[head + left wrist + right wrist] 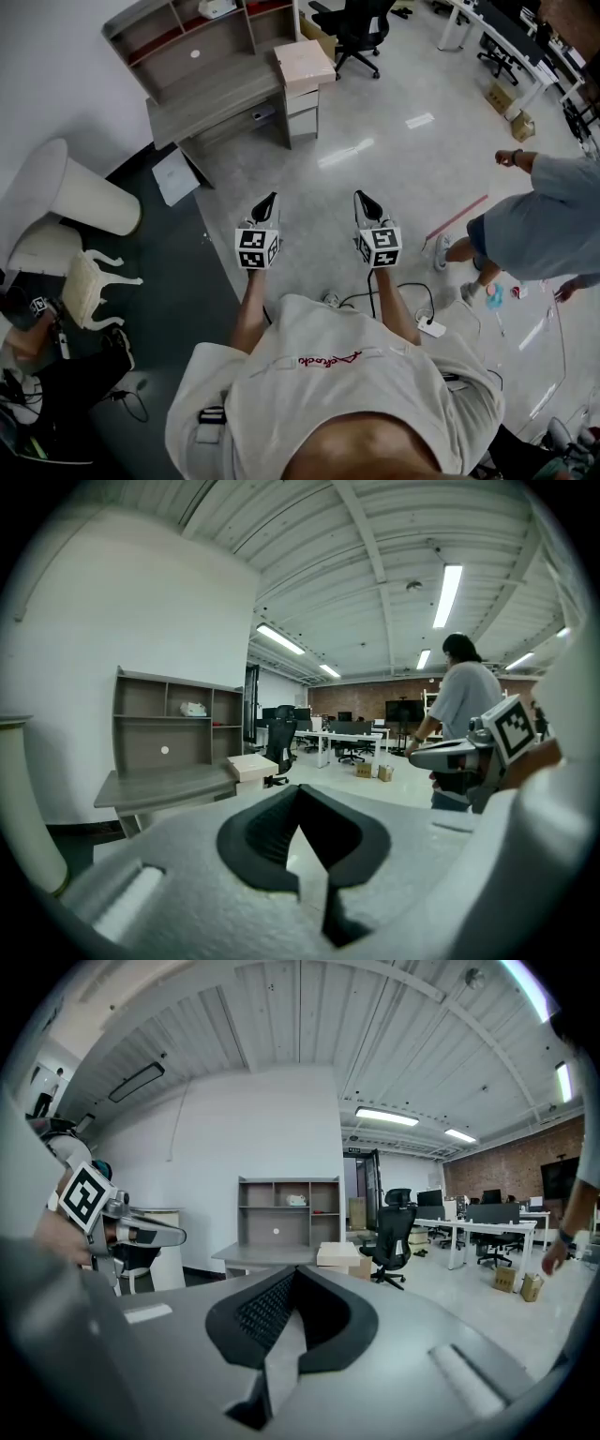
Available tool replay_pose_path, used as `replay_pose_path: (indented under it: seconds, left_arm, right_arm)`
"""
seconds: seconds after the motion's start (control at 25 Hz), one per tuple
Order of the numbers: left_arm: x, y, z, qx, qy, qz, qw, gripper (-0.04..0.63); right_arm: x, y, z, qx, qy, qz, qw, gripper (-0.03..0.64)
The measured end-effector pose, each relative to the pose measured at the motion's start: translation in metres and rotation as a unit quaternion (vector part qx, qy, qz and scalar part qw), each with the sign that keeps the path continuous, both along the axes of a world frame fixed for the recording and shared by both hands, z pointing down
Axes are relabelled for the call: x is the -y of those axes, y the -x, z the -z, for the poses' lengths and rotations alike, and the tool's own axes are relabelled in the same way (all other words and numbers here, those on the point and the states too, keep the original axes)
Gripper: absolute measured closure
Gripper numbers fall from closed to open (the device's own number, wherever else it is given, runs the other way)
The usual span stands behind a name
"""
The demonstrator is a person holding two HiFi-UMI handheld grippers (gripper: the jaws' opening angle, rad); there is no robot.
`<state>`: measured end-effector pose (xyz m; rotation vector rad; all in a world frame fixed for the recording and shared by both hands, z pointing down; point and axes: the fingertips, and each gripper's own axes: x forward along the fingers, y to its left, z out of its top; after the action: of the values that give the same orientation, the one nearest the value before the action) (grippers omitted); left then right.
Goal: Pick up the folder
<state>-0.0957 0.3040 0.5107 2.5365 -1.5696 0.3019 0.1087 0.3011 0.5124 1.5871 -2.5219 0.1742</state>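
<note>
Office floor (375, 141) runs to the far counter (216, 108). The left gripper (270, 201) and right gripper (362, 199) hover, jaws clenched on nothing. This looks like the approach step: find the folder, which I cannot pick out, then open.

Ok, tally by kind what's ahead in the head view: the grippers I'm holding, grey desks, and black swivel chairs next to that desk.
Grippers with black-and-white marker cubes: 2 (left gripper, right gripper)
Grey wooden desk with shelf hutch: 1
Black swivel office chair by the desk: 1
Total: 4
</note>
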Motion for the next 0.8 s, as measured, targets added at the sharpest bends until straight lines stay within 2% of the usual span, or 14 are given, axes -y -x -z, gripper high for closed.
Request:
replay_pose_path:
  seconds: [0.44,0.8]
  left_arm:
    - [0.001,-0.043,-0.007,0.003,0.005,0.006,1.0000,0.597]
    - [-0.002,-0.060,-0.019,0.005,0.020,0.004,0.9998,0.597]
  right_arm:
    - [0.005,-0.034,-0.005,0.000,0.004,0.018,1.000,0.611]
    - [0.003,-0.049,-0.017,0.000,0.017,0.023,1.000,0.611]
